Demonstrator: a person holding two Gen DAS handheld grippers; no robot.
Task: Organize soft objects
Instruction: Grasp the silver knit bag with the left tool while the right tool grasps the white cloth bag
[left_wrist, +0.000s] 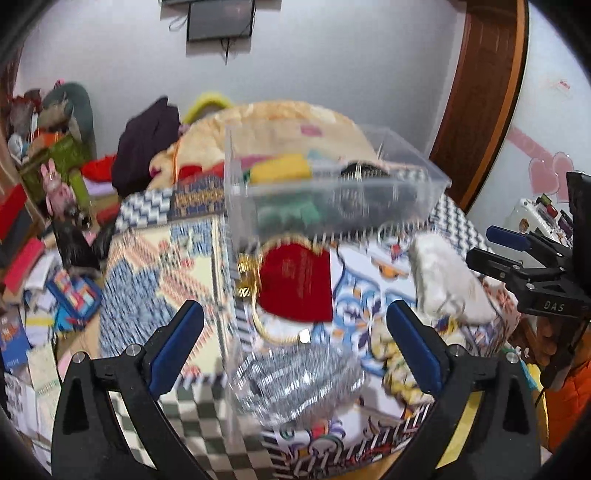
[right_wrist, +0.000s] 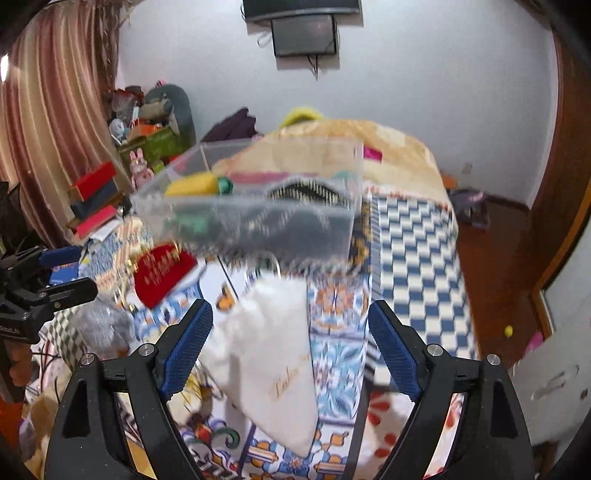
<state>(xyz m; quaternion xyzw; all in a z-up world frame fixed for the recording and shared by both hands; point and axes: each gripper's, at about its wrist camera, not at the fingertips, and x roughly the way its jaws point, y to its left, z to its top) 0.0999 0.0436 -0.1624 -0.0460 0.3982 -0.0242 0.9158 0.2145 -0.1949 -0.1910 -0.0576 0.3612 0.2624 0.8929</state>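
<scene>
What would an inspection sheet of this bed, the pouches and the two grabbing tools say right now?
Surface: patterned bedspread covers the bed.
Job's things: clear plastic box already holds soft items; red pouch, silver pouch and white pouch lie outside it.
Clutter: boxes and a pink bunny toy stacked at the left.
Grippers: left gripper open above the silver pouch; right gripper open above the white pouch.
Cables: wires dangle under the wall screen.
Surroundings: striped curtain, wooden door frame.

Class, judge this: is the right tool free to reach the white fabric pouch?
Probably yes: the right tool is open, with the white fabric pouch lying uncovered directly ahead between its fingers.
</scene>
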